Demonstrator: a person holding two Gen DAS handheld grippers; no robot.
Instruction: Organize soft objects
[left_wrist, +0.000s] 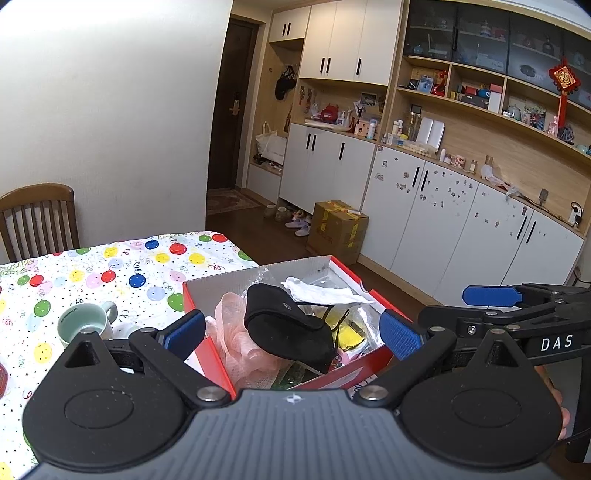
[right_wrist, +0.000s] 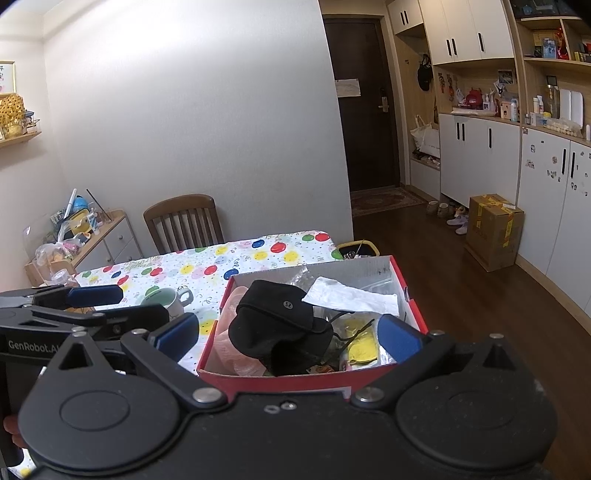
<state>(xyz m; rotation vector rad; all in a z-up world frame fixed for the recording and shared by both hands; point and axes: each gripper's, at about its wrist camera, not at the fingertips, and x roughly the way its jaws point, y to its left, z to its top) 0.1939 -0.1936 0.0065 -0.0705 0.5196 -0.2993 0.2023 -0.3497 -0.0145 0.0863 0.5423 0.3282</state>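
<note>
On table (right_wrist: 258, 254), at right end: red box (right_wrist: 280, 380), open, white inside, packed with soft stuff. Black cap (right_wrist: 275, 317) on top, left of centre, draped over pink mesh (right_wrist: 231, 343). White tissue (right_wrist: 351, 297) toward far right wall, partly over clear plastic. Yellow item (right_wrist: 360, 345) near right corner, black cord across it. Green mug (right_wrist: 166, 301) just left of box, upright, handle pointing at box, on balloon-print cloth. Wooden chair (right_wrist: 184, 221) at far table edge, against wall.

Left gripper (left_wrist: 291, 332): jaws spread wide, nothing between pads, hanging over near side of box; left pad (left_wrist: 186, 330) outside left wall, right pad over near right corner. No contact visible with cap or box.

Right gripper (right_wrist: 288, 334): jaws likewise spread, empty, straddling near edge of box; right pad (right_wrist: 399, 338) above yellow item, left pad outside left wall. Contact with contents: cannot tell.

Both grippers side by side, each showing at edge of other's view, near but apart. Bit of hand (left_wrist: 557, 402) behind left gripper's right side.

Cardboard carton (right_wrist: 493, 230) on floor by white cabinets, well apart from table.
</note>
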